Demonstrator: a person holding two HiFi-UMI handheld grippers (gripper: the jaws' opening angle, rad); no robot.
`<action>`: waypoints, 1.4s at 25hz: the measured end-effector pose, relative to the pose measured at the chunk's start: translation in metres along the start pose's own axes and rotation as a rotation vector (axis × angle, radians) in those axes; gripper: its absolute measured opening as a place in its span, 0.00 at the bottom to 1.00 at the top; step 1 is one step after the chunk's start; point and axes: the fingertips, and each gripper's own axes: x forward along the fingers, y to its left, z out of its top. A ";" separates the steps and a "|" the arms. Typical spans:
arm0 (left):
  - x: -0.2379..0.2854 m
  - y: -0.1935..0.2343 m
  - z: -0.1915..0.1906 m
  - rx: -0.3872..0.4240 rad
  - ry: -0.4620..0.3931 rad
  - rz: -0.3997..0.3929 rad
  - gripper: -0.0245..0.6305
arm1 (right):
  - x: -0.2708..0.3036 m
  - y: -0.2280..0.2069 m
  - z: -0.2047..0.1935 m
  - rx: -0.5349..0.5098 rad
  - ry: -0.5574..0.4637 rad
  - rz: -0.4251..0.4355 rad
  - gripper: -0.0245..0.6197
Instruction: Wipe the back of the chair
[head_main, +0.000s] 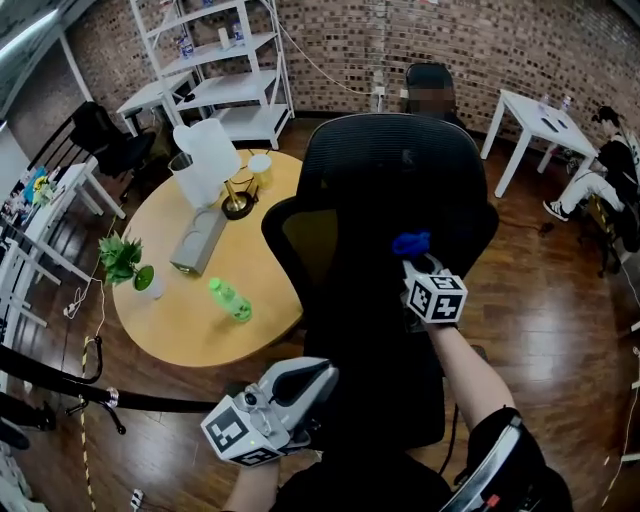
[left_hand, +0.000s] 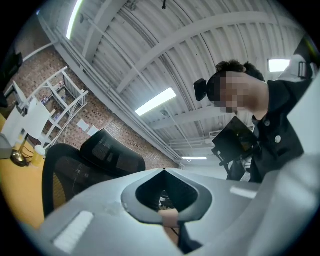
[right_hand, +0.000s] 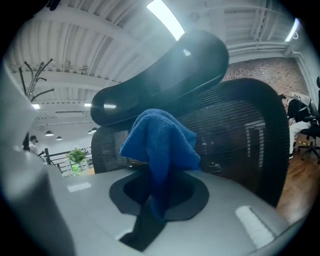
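A black mesh office chair (head_main: 385, 180) stands right in front of me, its back facing me. My right gripper (head_main: 420, 262) is shut on a bunched blue cloth (head_main: 411, 243), held at the middle of the chair's back. In the right gripper view the cloth (right_hand: 160, 140) sticks up from the gripper (right_hand: 158, 172), with the mesh back (right_hand: 235, 135) and headrest just behind it. My left gripper (head_main: 305, 380) hangs low beside the chair's left side, jaws together and holding nothing. In the left gripper view it (left_hand: 164, 171) points up towards the ceiling, the chair (left_hand: 75, 175) at its left.
A round wooden table (head_main: 180, 320) stands left of the chair and carries a green bottle (head_main: 229, 299), a small plant (head_main: 125, 262) and a white jug (head_main: 205, 160). White shelving (head_main: 215, 60) lines the brick wall. At the right are a white table (head_main: 540, 125) and a seated person (head_main: 600, 175).
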 end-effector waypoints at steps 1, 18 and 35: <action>-0.005 0.001 0.001 0.002 -0.002 0.012 0.03 | 0.005 0.012 -0.004 -0.005 0.007 0.022 0.13; -0.088 0.004 0.027 0.073 -0.040 0.255 0.03 | 0.089 0.212 -0.072 -0.073 0.145 0.365 0.13; -0.061 0.006 0.007 0.069 0.001 0.243 0.03 | 0.083 0.180 -0.108 0.071 0.256 0.488 0.13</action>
